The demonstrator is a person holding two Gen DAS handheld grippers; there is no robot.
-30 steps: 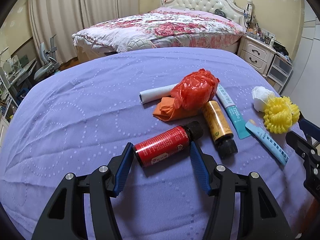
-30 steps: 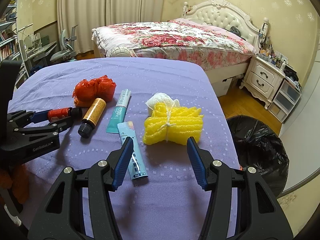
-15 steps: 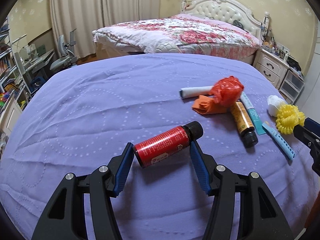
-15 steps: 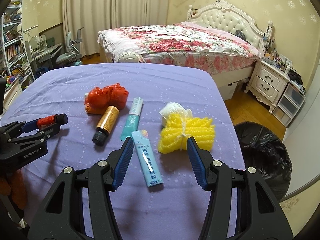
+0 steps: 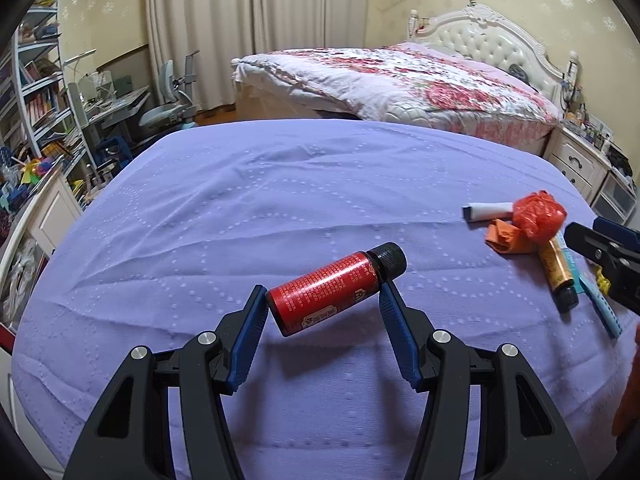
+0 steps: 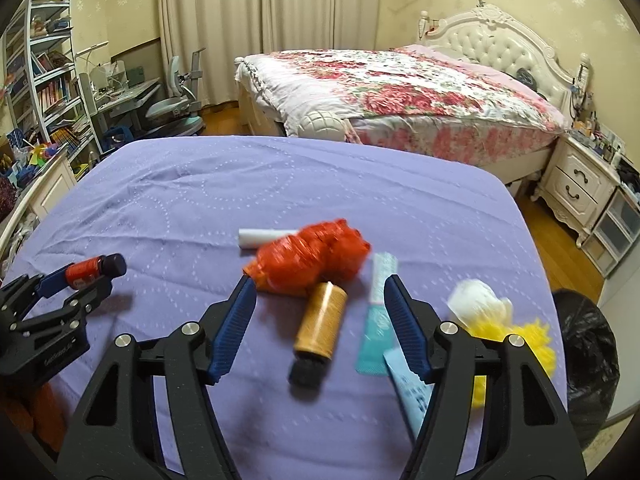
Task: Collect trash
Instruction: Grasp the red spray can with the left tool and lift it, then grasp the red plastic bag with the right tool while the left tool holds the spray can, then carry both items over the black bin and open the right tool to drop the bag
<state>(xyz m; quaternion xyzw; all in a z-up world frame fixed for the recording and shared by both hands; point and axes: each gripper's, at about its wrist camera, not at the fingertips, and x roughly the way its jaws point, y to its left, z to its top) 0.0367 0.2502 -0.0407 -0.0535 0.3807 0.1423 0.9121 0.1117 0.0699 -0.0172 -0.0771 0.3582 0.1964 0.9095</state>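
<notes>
Left hand-held gripper (image 5: 323,304) pinches red bottle (image 5: 334,290), lifted off the purple cover; next, carry to bin bag (image 6: 588,360). Right hand-held gripper (image 6: 318,320) spread, hovering above gold bottle (image 6: 320,328).

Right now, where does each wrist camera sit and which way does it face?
Left wrist: on the left gripper, facing along its fingers over the purple cover toward the bed; it grips the red bottle.
Right wrist: on the open right gripper, facing the same way over the gold bottle.
Shared: red bottle, gold bottle, orange bag.
</notes>
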